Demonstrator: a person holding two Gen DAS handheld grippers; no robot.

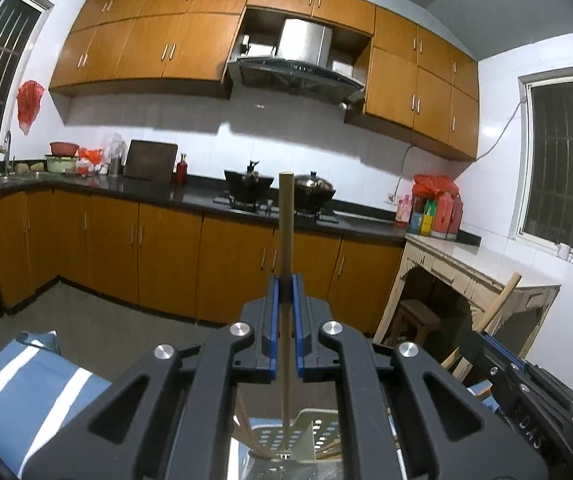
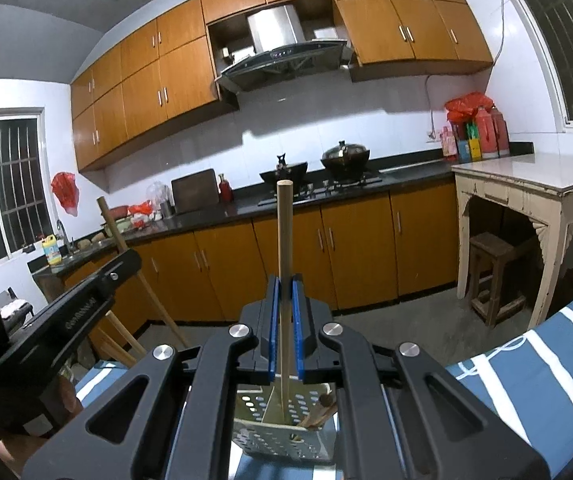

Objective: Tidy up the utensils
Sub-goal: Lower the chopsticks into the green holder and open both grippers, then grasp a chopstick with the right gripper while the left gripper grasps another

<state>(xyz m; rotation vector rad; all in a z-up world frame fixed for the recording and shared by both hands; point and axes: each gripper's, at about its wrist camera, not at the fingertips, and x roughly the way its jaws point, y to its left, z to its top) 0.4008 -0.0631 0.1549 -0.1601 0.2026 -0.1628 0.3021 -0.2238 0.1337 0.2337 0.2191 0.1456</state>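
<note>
Each chopstick stands nearly upright, long axis vertical, blunt end up, thin end down over the holder. Left tongs point(image 1: 285, 292), blue pads pressed together, pinch one chopstick point(image 1: 286, 220) at mid-length; its lower end reaches just above the perforated holder point(image 1: 318, 436), which already contains several chopsticks leaning aslant. Right tongs point(image 2: 285, 292), likewise closed, pinch a second chopstick point(image 2: 284, 232) whose tip hangs over the holder point(image 2: 282, 440), beside its inner divider. The holder stands on a blue-and-white striped cloth point(image 2: 526, 376).
</note>
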